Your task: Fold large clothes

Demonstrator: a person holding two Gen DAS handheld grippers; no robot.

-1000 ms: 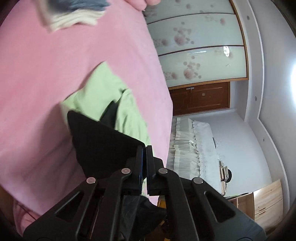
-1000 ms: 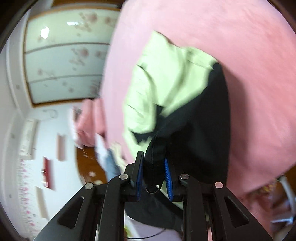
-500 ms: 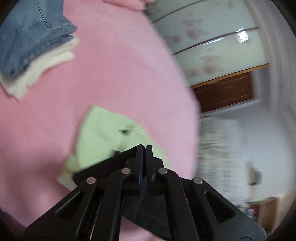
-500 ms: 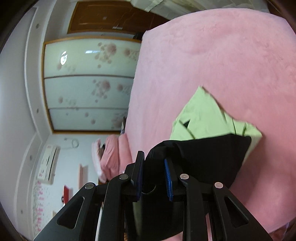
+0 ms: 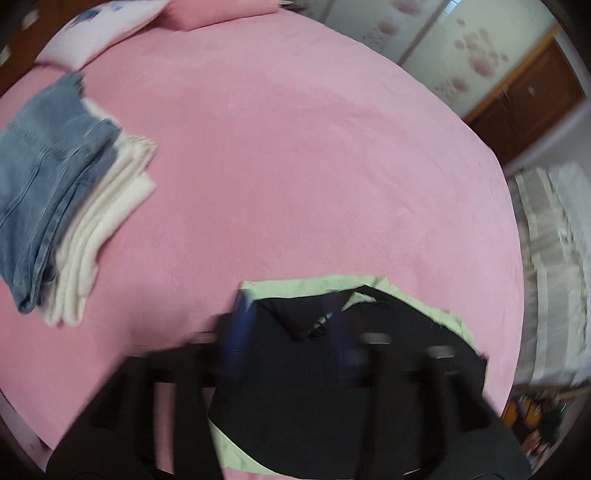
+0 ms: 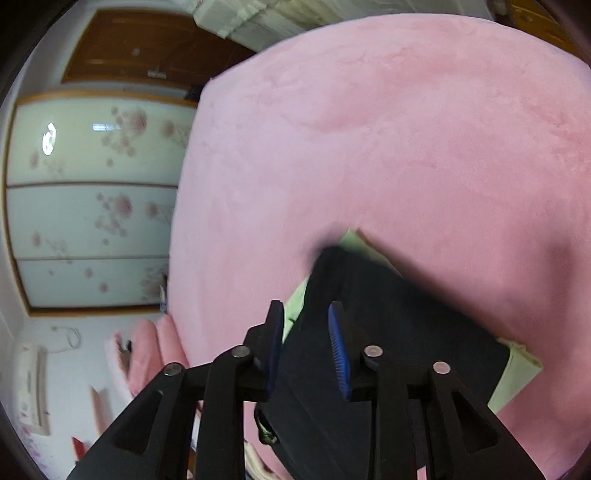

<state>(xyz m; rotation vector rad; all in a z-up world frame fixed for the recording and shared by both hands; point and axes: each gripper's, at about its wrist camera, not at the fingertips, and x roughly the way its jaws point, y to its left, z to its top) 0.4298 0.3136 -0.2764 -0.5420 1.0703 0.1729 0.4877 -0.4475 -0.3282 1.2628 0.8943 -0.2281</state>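
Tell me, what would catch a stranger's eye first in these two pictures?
Most striking is the wide pink bed cover filling both views. Near its close edge lies a black and light green garment, with the left claw and right claw both spread open right over it. Off to the left sits a neat stack: folded blue jeans on folded cream cloth.

Open pink bed ahead, one stack off to the left

The pink bed lies bare beyond the black-and-green garment; folded jeans on folded white cloth block its left side, pillows the far edge, and the wardrobe stands beyond the bed.
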